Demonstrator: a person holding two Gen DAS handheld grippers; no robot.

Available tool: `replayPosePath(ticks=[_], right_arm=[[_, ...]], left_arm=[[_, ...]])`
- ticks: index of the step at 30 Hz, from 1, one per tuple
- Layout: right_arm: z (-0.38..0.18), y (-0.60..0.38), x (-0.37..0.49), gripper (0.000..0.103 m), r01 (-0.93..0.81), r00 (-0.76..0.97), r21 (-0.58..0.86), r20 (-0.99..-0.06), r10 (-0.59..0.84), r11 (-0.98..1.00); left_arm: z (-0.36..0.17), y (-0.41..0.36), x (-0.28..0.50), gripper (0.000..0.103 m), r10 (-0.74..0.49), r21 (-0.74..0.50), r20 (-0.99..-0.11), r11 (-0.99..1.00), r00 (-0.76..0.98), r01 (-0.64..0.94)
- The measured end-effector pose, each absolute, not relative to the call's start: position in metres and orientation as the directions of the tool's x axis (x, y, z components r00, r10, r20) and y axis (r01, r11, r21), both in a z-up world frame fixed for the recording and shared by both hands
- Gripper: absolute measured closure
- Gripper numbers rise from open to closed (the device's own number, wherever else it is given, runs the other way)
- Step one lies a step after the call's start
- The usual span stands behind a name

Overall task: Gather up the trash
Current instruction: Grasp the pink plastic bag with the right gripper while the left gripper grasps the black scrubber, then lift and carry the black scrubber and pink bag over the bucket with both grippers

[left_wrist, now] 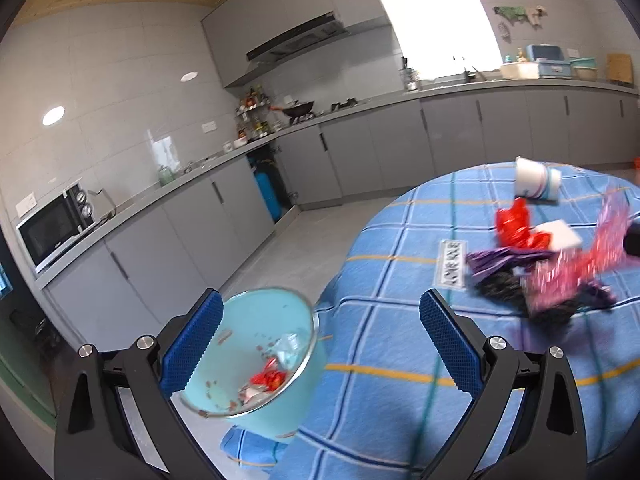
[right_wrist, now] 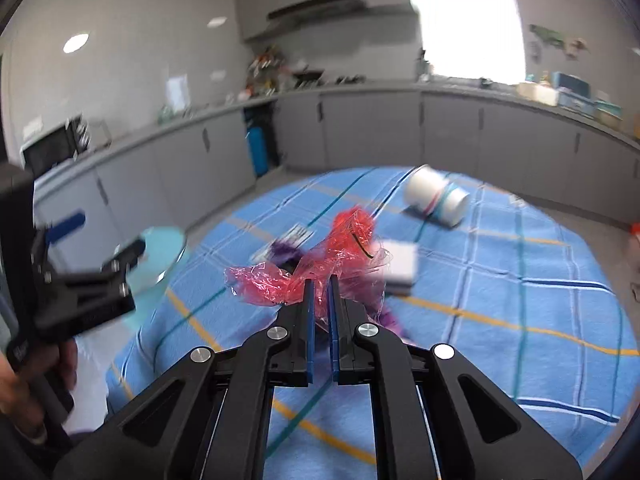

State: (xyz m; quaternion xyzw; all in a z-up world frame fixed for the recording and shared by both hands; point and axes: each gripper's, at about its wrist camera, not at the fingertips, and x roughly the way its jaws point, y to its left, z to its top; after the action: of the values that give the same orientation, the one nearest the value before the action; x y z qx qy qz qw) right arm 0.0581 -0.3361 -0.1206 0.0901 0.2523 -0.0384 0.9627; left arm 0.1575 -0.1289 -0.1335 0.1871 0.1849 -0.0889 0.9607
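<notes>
My right gripper (right_wrist: 321,280) is shut on a crumpled pink-red plastic wrapper (right_wrist: 272,282) and holds it above the blue checked tablecloth (right_wrist: 500,280). The wrapper also shows in the left wrist view (left_wrist: 576,268). My left gripper (left_wrist: 320,316) is open and empty, over the table's left edge. A light blue trash bin (left_wrist: 256,332) stands beside the table below it, with scraps inside. On the table lie a red wrapper (left_wrist: 514,224), a purple wrapper (left_wrist: 500,264), a white card (left_wrist: 560,234) and a tipped white cup (left_wrist: 536,180).
Grey kitchen cabinets (left_wrist: 360,148) and a counter run along the walls, with a microwave (left_wrist: 56,224) at the left. A label strip (left_wrist: 452,264) lies on the cloth. My left gripper (right_wrist: 80,280) shows at the left of the right wrist view.
</notes>
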Motion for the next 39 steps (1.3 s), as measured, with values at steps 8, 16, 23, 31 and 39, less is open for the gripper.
replayPosePath(ticks=[8, 16, 23, 31, 39], right_arm=[[-0.128, -0.388, 0.037, 0.096, 0.351, 0.834, 0.116, -0.491, -0.254, 0.929], [-0.151, -0.418, 0.032, 0.096, 0.405, 0.811, 0.115, -0.504, -0.298, 0.907], [-0.167, -0.425, 0.031, 0.096, 0.388, 0.815, 0.148, -0.515, -0.264, 0.909], [-0.166, -0.419, 0.027, 0.096, 0.371, 0.825, 0.135, -0.502, -0.259, 0.919], [-0.160, -0.414, 0.027, 0.096, 0.368, 0.829, 0.123, -0.492, -0.265, 0.922]], left_arm=[[-0.135, -0.192, 0.143, 0.006, -0.240, 0.291, -0.412, 0.880, 0.879, 0.376], [-0.161, -0.248, 0.143, 0.006, -0.287, 0.289, -0.493, 0.836, 0.821, 0.466], [-0.193, -0.270, 0.146, 0.007, -0.266, 0.302, -0.589, 0.804, 0.764, 0.512], [-0.205, -0.259, 0.150, 0.087, -0.319, 0.222, -0.676, 0.772, 0.665, 0.596], [-0.175, -0.233, 0.128, 0.092, -0.340, 0.293, -0.595, 0.752, 0.728, 0.591]])
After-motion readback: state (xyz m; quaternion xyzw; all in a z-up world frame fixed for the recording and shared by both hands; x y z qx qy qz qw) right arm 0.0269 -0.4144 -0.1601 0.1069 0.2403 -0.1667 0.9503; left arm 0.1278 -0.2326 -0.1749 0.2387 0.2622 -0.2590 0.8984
